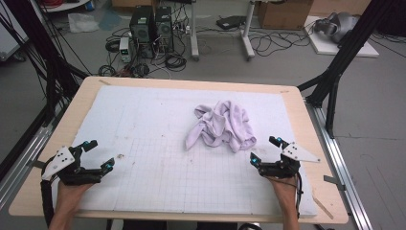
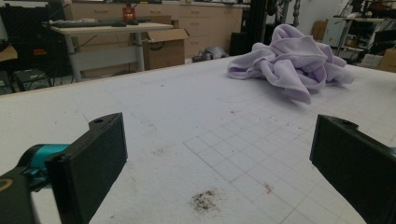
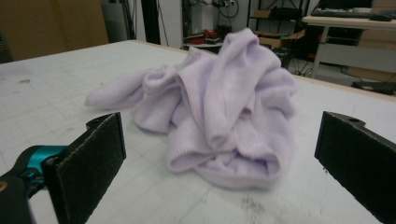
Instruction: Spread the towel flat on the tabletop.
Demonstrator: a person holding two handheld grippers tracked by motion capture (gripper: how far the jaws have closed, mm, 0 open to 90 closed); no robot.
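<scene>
A crumpled lilac towel (image 1: 222,125) lies heaped just past the bench's (image 1: 191,86) centre, toward one o'clock. The right gripper (image 1: 264,150), jaws wide, faces it from five o'clock, ready to pinch an edge; the left gripper (image 1: 99,154), equally wide, waits well apart at eight o'clock.

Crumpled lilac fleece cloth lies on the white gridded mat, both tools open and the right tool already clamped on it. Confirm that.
Not quite: the right tool is open and apart from the crumpled lilac fleece cloth, as the high view shows. The rest holds.
</scene>
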